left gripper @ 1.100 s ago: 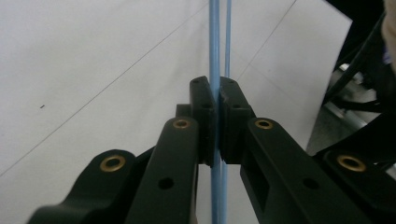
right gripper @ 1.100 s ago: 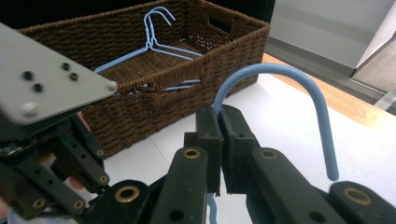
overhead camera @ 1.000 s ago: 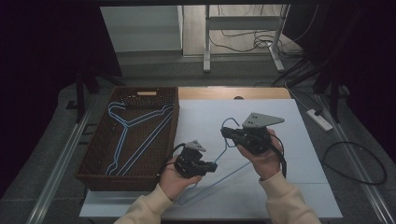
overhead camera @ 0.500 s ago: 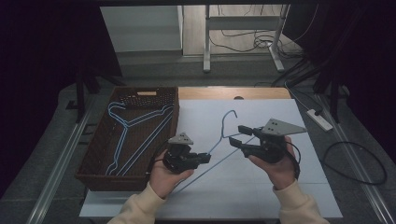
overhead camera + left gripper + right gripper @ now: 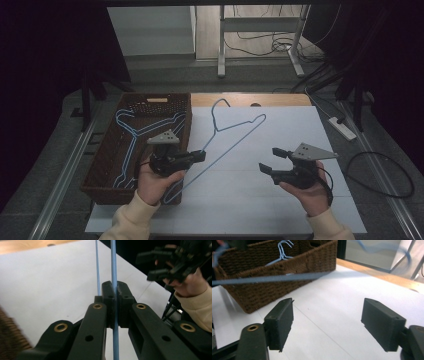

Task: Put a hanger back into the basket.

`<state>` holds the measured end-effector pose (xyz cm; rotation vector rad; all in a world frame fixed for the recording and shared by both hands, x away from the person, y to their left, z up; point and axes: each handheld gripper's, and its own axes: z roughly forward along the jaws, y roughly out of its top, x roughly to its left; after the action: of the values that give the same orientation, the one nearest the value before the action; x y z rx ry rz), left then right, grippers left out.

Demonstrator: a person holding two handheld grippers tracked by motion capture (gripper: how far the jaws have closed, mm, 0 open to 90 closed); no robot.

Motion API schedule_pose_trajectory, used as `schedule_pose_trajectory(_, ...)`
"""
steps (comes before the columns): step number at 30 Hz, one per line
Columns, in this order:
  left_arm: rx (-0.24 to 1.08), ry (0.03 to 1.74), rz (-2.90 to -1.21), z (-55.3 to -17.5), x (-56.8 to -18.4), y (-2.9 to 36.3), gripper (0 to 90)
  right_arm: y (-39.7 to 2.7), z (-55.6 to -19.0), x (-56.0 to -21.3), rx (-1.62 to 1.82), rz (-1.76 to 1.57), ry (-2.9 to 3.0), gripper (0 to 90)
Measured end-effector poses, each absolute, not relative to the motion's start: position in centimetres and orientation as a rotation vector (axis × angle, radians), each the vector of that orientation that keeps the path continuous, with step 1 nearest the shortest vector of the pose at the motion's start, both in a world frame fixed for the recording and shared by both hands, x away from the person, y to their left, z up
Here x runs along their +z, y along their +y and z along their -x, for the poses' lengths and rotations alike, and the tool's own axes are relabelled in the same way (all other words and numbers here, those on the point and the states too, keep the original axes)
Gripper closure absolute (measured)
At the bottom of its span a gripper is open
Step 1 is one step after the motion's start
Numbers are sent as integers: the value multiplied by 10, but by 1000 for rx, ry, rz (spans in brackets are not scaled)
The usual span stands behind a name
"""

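Note:
A light blue wire hanger point(image 5: 227, 132) hangs above the white table sheet point(image 5: 280, 200), its hook toward the far side. My left gripper point(image 5: 200, 156) is shut on the hanger's long bottom wire; in the left gripper view the blue wire point(image 5: 114, 270) runs straight up between the closed pads. My right gripper point(image 5: 272, 161) stands open to the right of the hanger, apart from it, with nothing between its fingers. In the right gripper view point(image 5: 328, 323) the hanger's wire point(image 5: 274, 278) crosses blurred ahead of the spread jaws.
A brown wicker basket point(image 5: 107, 170) stands at the table's left with more blue hangers point(image 5: 132, 132) lying in it. A wooden table edge point(image 5: 250, 99) runs behind the sheet. A power strip point(image 5: 342, 127) and cables lie on the floor to the right.
The right gripper has let go of the hanger and moved right and toward me, now open. The left gripper has shifted left with the hanger, which has swung toward the basket.

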<state>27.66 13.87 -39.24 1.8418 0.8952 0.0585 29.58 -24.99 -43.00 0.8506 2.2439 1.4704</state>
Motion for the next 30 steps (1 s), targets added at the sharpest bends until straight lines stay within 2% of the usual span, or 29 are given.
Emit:
schedule_pose_trajectory(9, 116, 913, -1784, -271, -380, 174, 861, -270, -295, -454, 1424, -934, 2260, 232)
schedule_pose_trajectory(30, 236, 1042, -1689, -269, -385, 274, 861, -277, -300, -468, 1336, -970, 2280, 232)
